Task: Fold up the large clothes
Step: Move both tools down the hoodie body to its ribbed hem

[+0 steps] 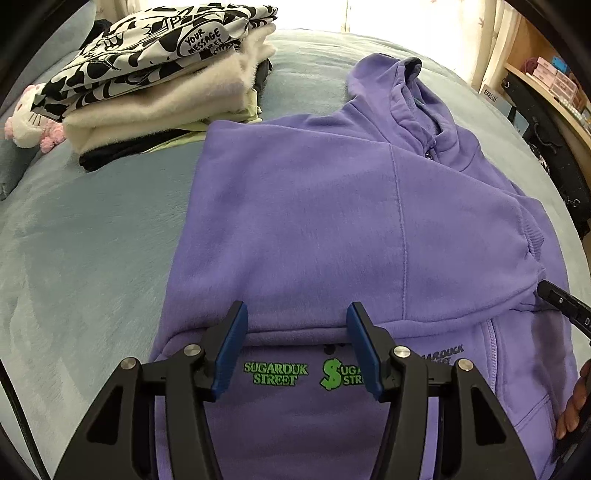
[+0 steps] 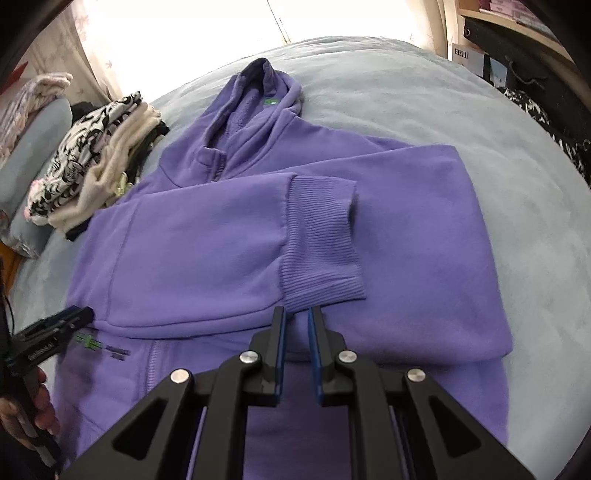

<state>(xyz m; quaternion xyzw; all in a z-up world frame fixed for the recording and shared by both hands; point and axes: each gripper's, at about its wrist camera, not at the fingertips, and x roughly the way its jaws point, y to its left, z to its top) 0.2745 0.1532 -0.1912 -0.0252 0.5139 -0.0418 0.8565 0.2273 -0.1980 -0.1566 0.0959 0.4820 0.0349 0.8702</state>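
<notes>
A purple zip hoodie (image 1: pixel 314 221) lies flat on the bed, hood at the far end, both sleeves folded across the chest. It also shows in the right wrist view (image 2: pixel 207 251). Green "Sugarduk Street" print (image 1: pixel 275 373) shows on the near part. My left gripper (image 1: pixel 297 314) is open and empty, just above the lower edge of the folded sleeve. My right gripper (image 2: pixel 296 314) has its jaws narrowly apart and empty, right at the ribbed cuff (image 2: pixel 321 240). The left gripper shows at the left edge of the right wrist view (image 2: pixel 75 314). The right gripper's tip shows at the right edge of the left wrist view (image 1: pixel 543 290).
A stack of folded clothes (image 1: pixel 162 74) sits at the far left of the grey-blue bed cover (image 1: pixel 85 240), with a pink-white plush toy (image 1: pixel 26 122) beside it. A wooden shelf (image 1: pixel 554 85) with boxes stands at the right. A bright curtained window (image 2: pixel 184 33) is behind.
</notes>
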